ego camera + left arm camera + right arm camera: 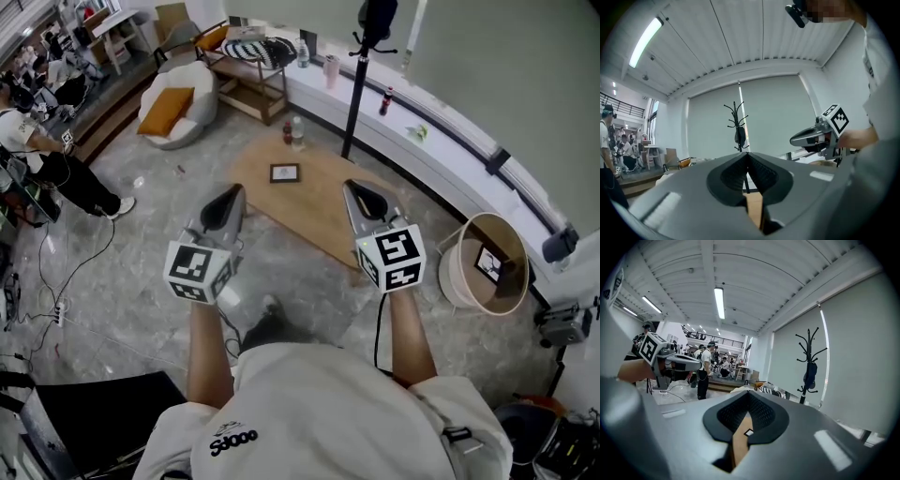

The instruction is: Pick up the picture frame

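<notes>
The small dark picture frame lies flat on a low wooden table ahead of me. Through the right gripper view it shows as a tiny square on the wood. My left gripper is held in the air short of the table's near left edge, jaws shut and empty. My right gripper hovers over the table's near right part, also shut with nothing in it. In the left gripper view the shut jaws of the left gripper frame a sliver of table, and the right gripper shows off to the side.
A black coat stand rises behind the table, with two bottles at the table's far edge. A round tub stands on the floor at right. A beanbag seat, a person and floor cables are at left.
</notes>
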